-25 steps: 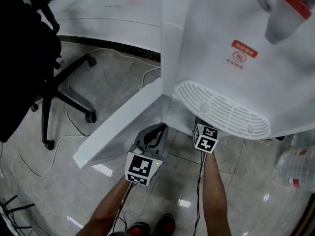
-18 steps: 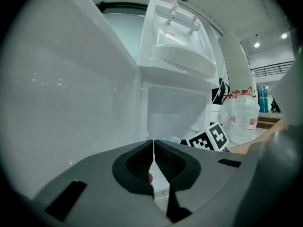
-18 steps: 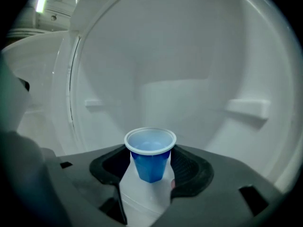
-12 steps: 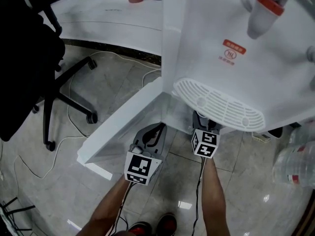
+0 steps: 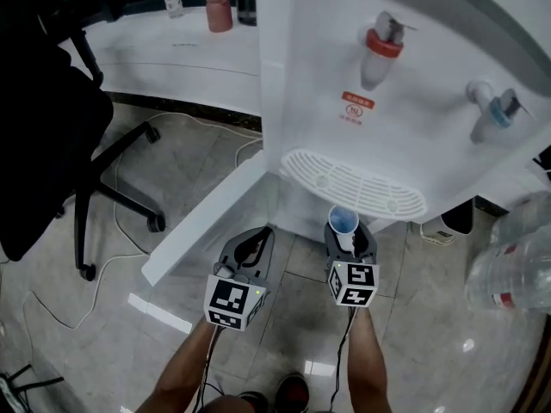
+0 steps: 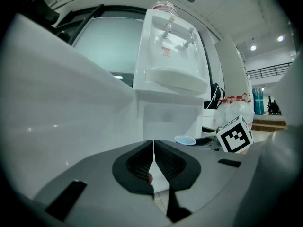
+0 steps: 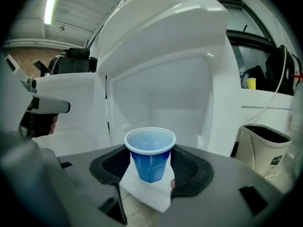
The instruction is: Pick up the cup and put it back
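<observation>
A small blue plastic cup (image 7: 150, 155) with a white rim stands upright between the pads of my right gripper (image 7: 150, 163), which is shut on it. In the head view the cup (image 5: 343, 222) and right gripper (image 5: 349, 232) sit just below the drip tray (image 5: 353, 183) of the white water dispenser (image 5: 344, 58). My left gripper (image 5: 250, 246) hangs to the left of it, beside the open cabinet door (image 5: 202, 226). In the left gripper view its jaws (image 6: 153, 148) are shut with nothing in them, and the cup (image 6: 185, 140) shows to the right.
A black office chair (image 5: 77, 144) stands at the left, with cables on the tiled floor. Bottles and a red cup (image 5: 219, 12) sit on the white desk behind. A large water bottle (image 5: 508, 274) lies at the right, and a bin (image 7: 266, 150) stands near the dispenser.
Both grippers have risen. The right gripper has drawn back from under the drip tray, and the blue cup now shows between its jaws. More of the dispenser front is in view.
</observation>
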A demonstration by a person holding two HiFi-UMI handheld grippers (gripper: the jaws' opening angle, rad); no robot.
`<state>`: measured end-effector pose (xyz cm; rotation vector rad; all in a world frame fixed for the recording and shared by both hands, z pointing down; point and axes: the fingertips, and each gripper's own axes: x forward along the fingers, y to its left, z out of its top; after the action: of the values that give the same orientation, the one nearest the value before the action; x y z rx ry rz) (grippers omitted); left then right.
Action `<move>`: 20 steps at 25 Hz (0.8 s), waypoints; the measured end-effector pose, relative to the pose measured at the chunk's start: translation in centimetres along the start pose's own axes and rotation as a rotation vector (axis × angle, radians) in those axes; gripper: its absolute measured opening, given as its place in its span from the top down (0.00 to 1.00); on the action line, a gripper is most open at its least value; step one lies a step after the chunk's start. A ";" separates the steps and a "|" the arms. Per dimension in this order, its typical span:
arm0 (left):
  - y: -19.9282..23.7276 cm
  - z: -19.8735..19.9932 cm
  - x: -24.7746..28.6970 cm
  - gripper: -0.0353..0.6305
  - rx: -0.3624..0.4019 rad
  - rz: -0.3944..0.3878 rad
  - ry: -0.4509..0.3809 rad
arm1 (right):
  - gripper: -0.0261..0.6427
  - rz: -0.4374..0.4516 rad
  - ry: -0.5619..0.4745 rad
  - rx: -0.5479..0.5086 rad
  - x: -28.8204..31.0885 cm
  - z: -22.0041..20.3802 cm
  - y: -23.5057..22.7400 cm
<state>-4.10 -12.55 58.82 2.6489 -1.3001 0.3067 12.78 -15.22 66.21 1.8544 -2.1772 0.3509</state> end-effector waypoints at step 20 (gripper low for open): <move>-1.8 8.4 -6.6 0.90 0.033 -0.011 -0.014 | 0.55 0.008 -0.036 -0.025 -15.1 10.0 0.6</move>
<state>-5.77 -8.50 48.90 2.6892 -1.2953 0.3119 14.04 -4.62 51.54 1.8527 -2.2032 0.2935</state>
